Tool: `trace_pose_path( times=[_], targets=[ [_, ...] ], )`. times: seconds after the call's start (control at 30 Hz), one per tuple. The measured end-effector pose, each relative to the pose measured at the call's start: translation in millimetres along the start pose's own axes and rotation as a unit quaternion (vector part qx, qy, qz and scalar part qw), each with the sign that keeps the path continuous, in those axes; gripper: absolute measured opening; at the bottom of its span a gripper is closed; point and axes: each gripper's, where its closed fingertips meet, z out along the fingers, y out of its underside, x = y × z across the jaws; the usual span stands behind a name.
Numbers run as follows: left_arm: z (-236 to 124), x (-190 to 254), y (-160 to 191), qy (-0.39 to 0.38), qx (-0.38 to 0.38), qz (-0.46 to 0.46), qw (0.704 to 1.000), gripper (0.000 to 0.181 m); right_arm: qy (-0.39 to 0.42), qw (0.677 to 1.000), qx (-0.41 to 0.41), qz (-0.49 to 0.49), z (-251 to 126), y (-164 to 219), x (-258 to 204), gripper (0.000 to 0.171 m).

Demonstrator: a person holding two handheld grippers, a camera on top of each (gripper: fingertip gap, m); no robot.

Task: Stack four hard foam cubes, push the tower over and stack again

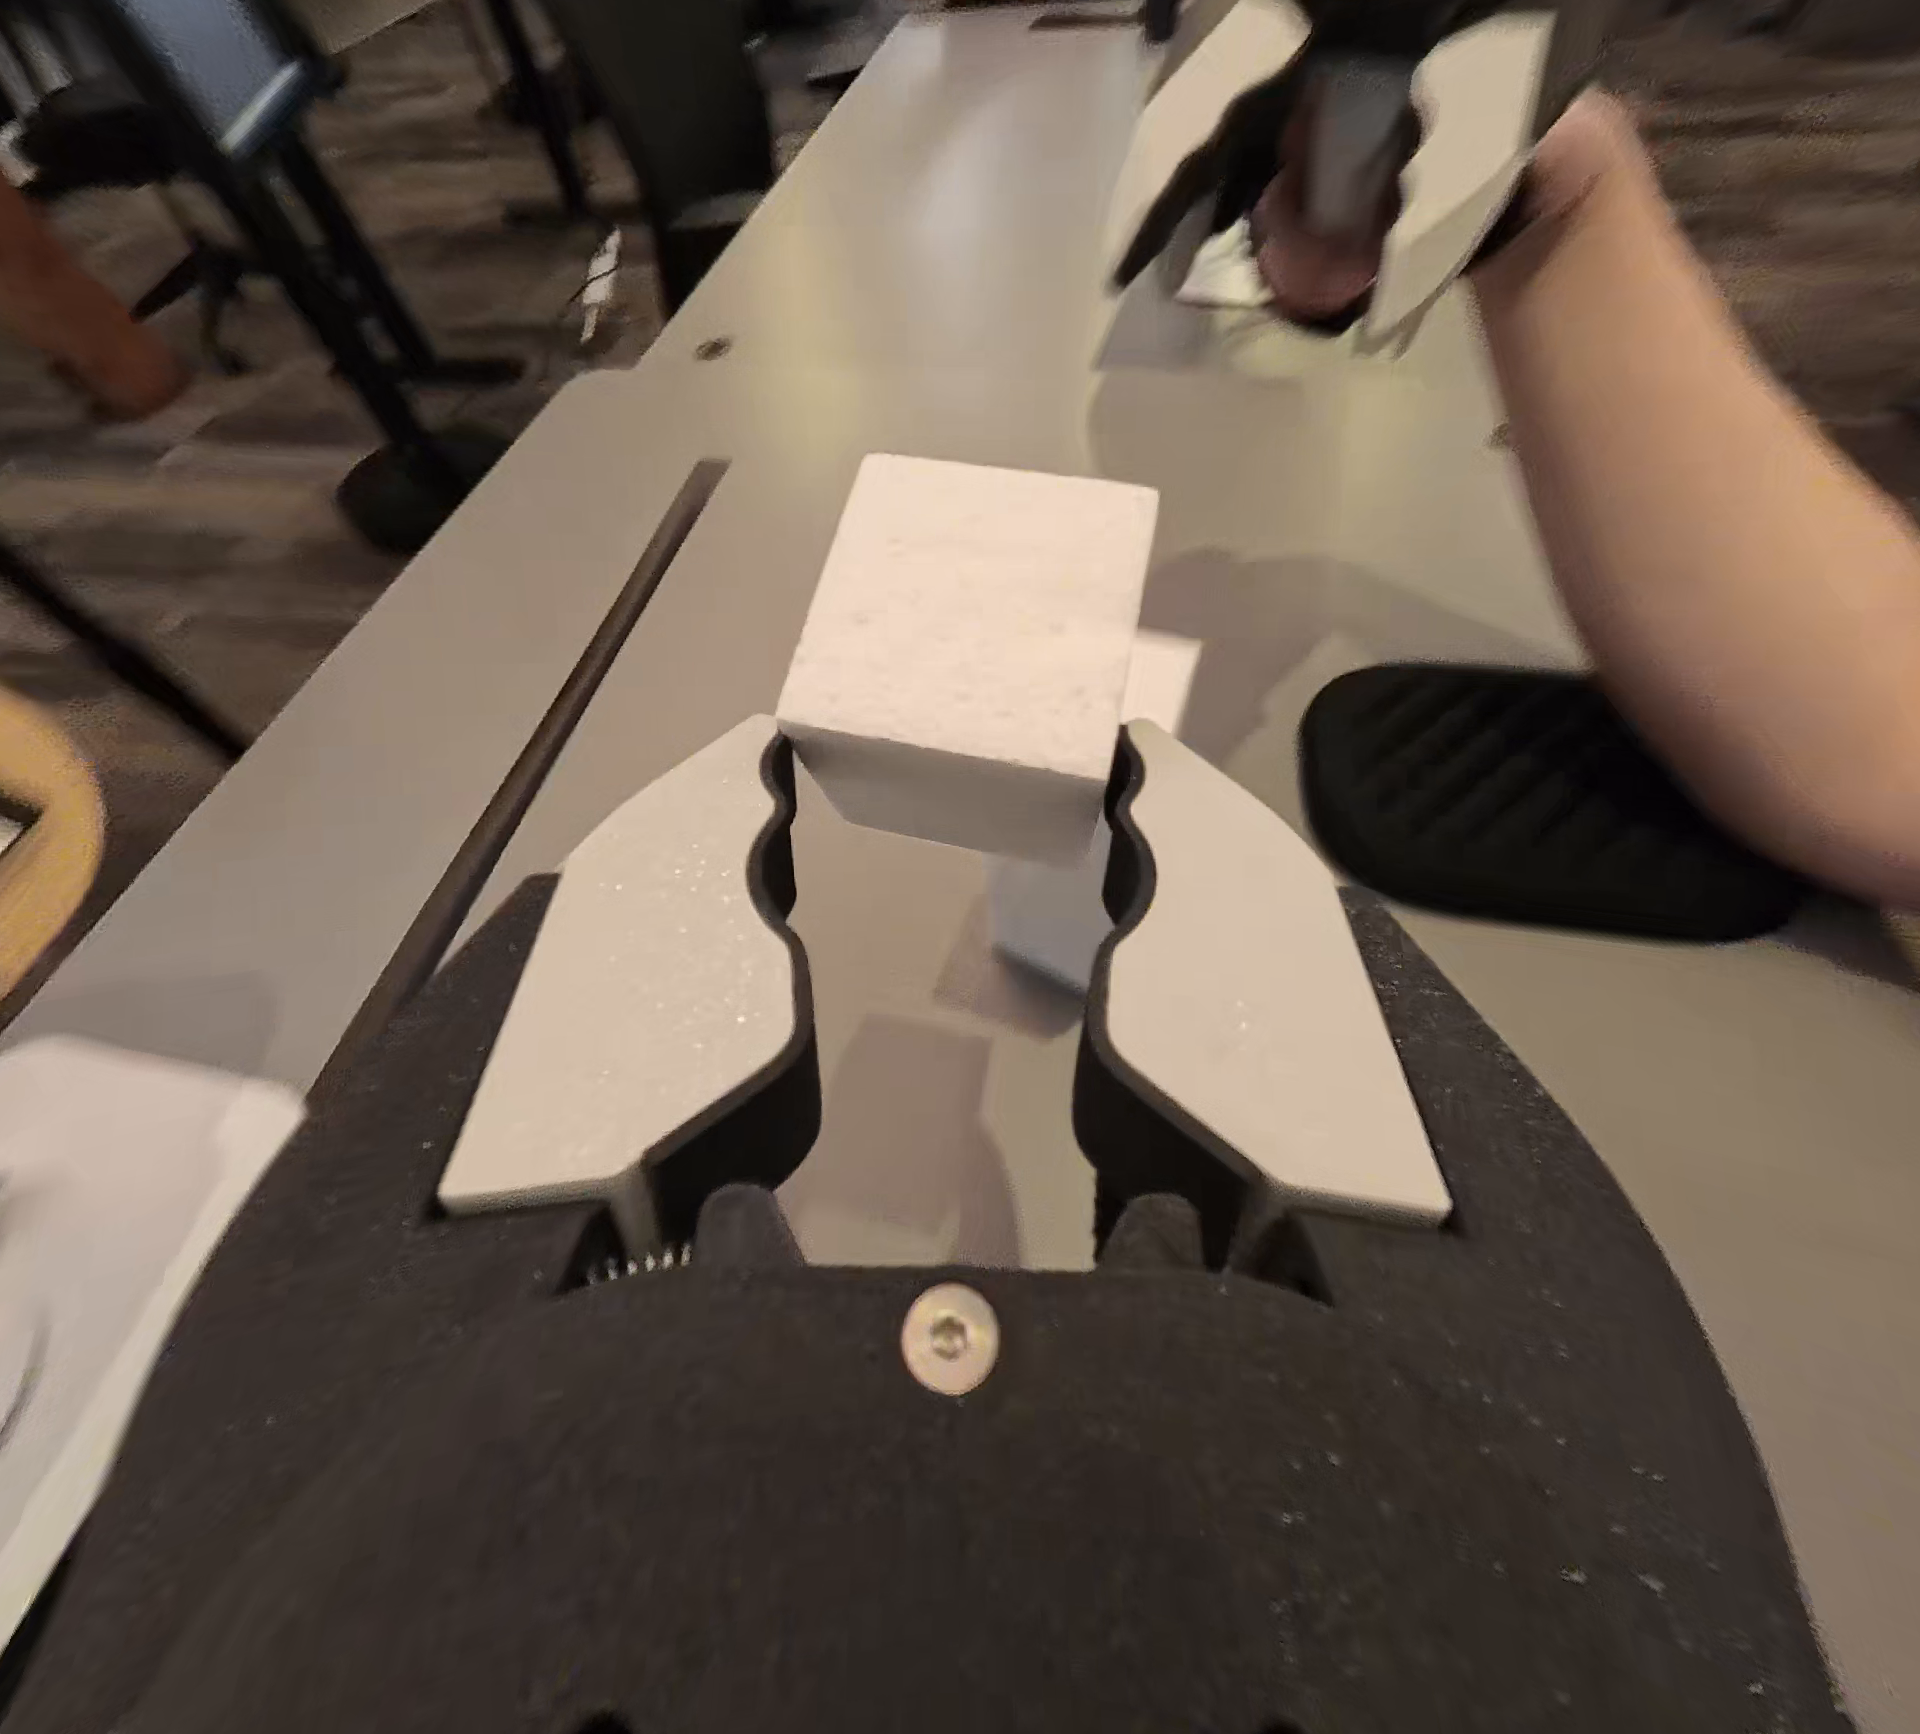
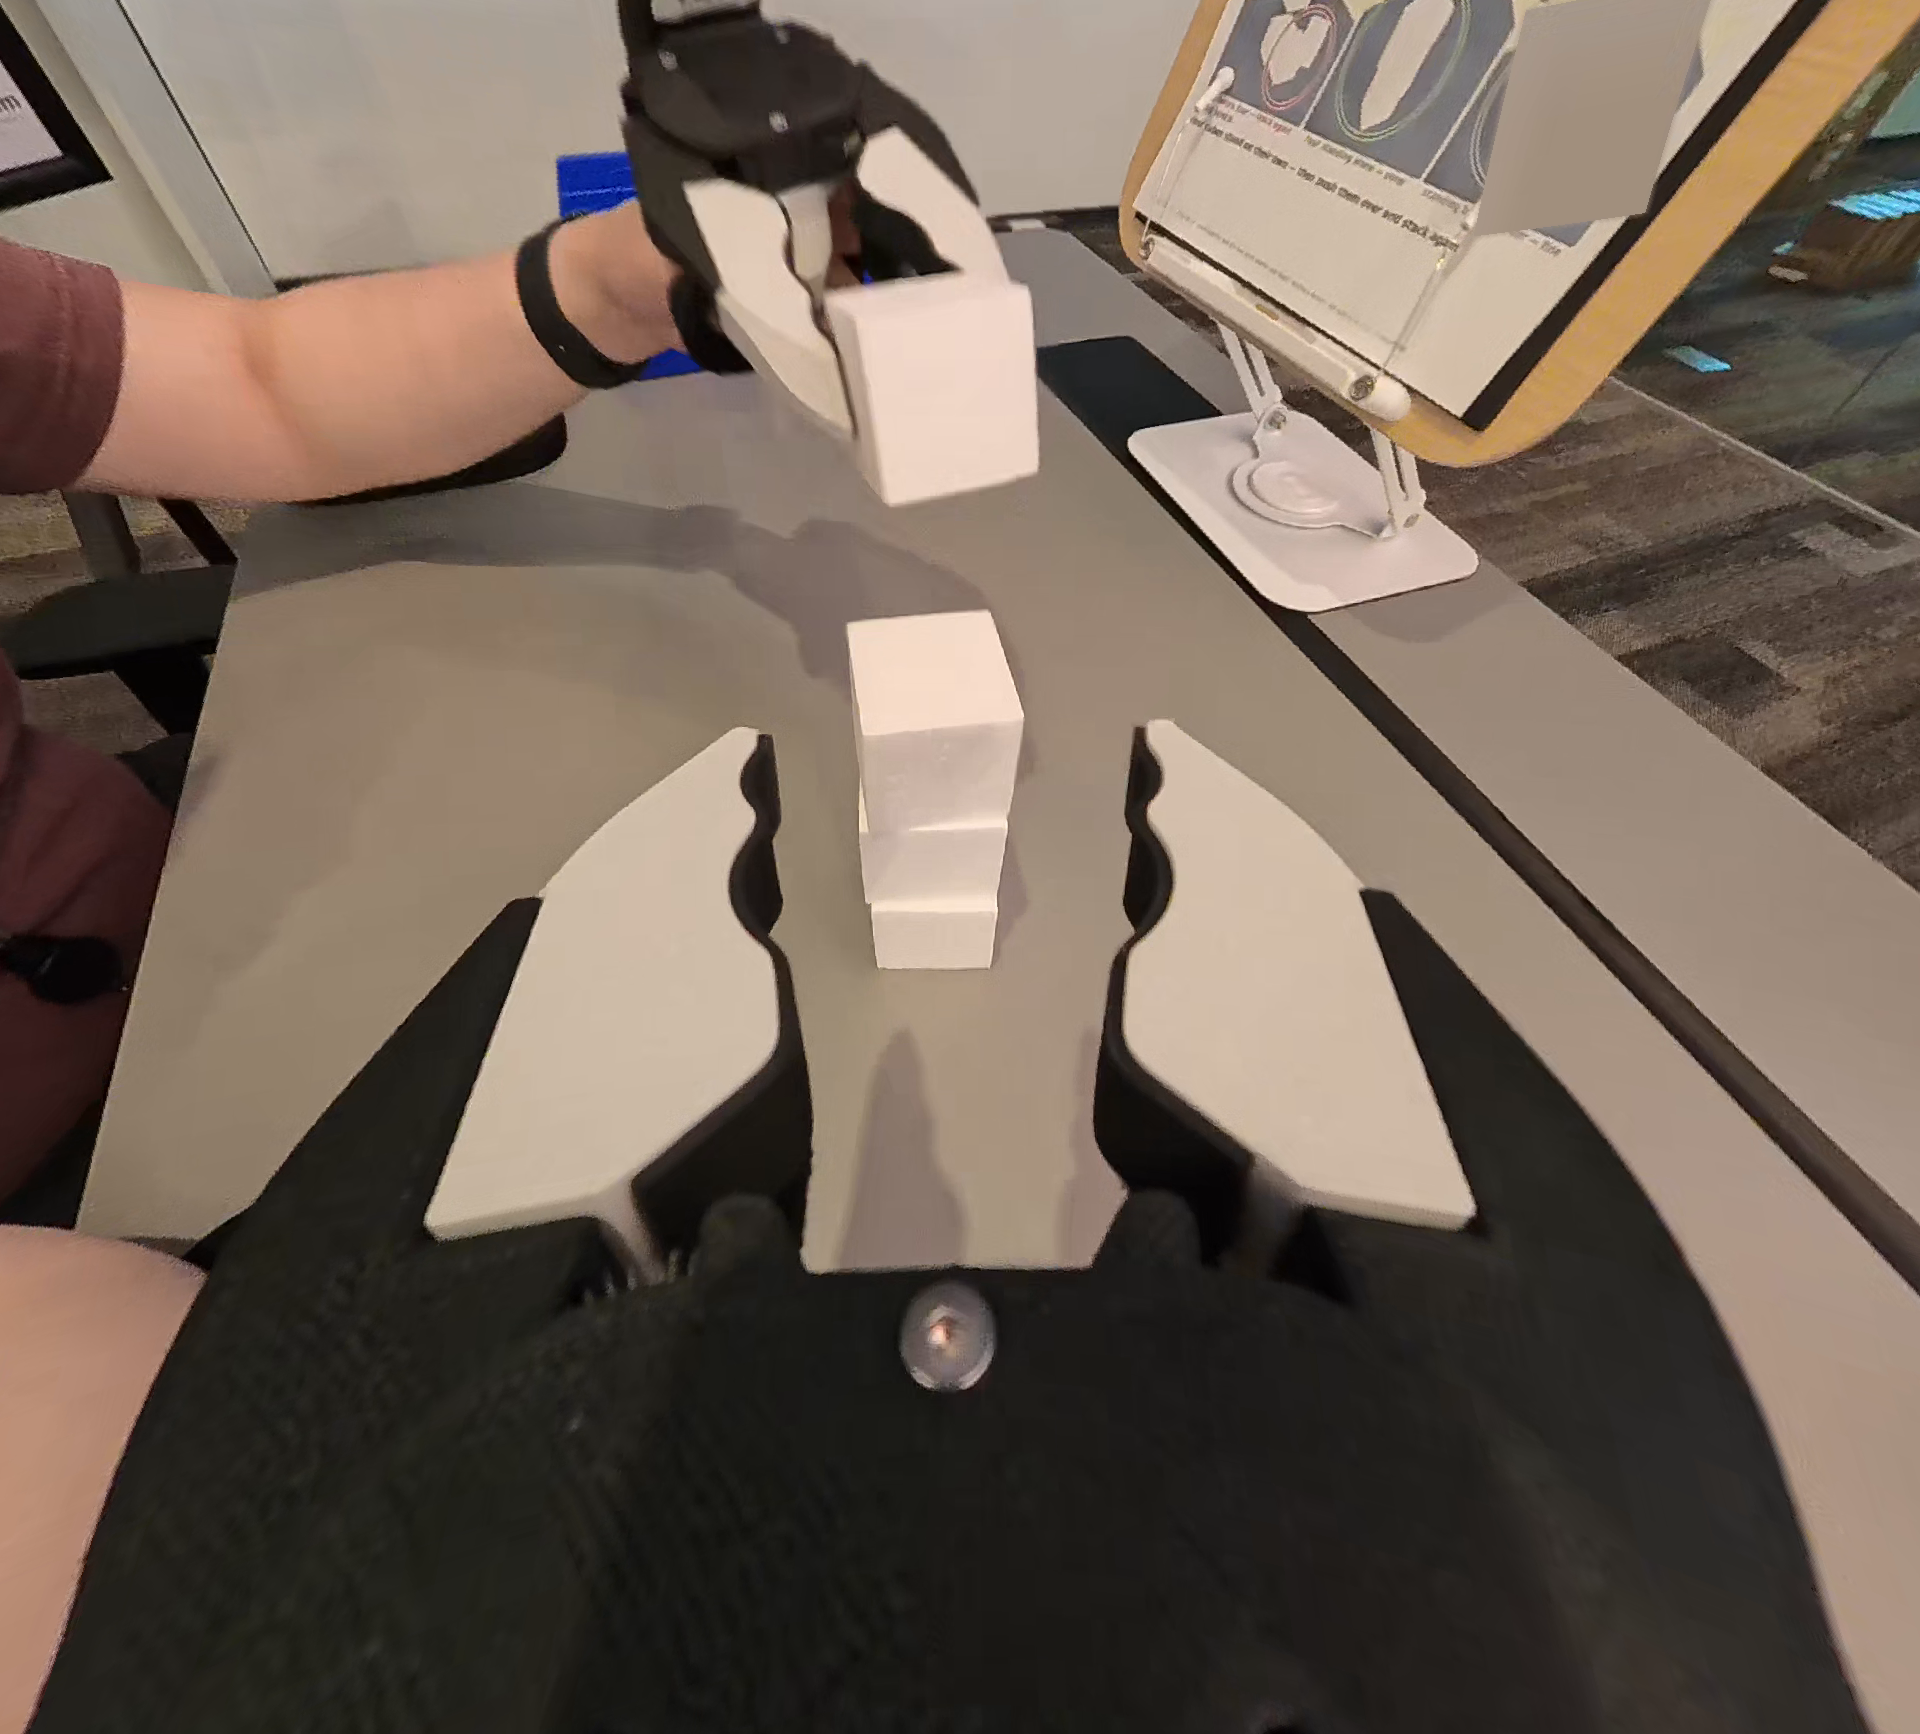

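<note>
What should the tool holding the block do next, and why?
Probably lower it onto the stack. The left tool grips a white foam cube in the air above the three-cube white foam tower, and the right tool is open and empty.

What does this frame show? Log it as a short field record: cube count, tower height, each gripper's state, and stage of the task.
cubes visible: four white foam cubes
tower: three cubes stacked on the grey table, slightly offset
fourth cube: held in the air, above and beyond the tower
left gripper: shut on the fourth cube
right gripper: open, empty, tower seen between its fingers
stage: fourth cube not yet placed
</note>
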Motion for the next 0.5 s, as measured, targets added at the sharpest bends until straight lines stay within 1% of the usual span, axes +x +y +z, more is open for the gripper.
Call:
trace_pose_path(
  times=[0.07, 0.1, 0.2, 0.5],
  targets=[
    [18.2, 14.8, -14.6, 0.035, -0.006, 0.013, 0.999, 0.057, 0.000, 1.000, -0.006, 0.006, -0.4, 5.4, 1.5, 0.065],
    [27.3, 20.3, -15.2, 0.044, -0.021, 0.028, 0.998, 0.057, -0.002, 1.000, -0.007, 0.007, 0.3, 7.3, 2.1, 0.065],
    [46.5, 25.9, -6.7, 0.035, -0.066, 0.066, 0.995, 0.057, -0.005, 1.000, -0.001, 0.014, 2.3, 8.9, 5.3, 0.065],
    [57.7, 26.8, 16.6, 0.038, -0.108, 0.069, 0.991, 0.059, -0.028, 0.999, -0.007, 0.025, 9.7, 14.2, 7.9, 0.065]
  ],
)
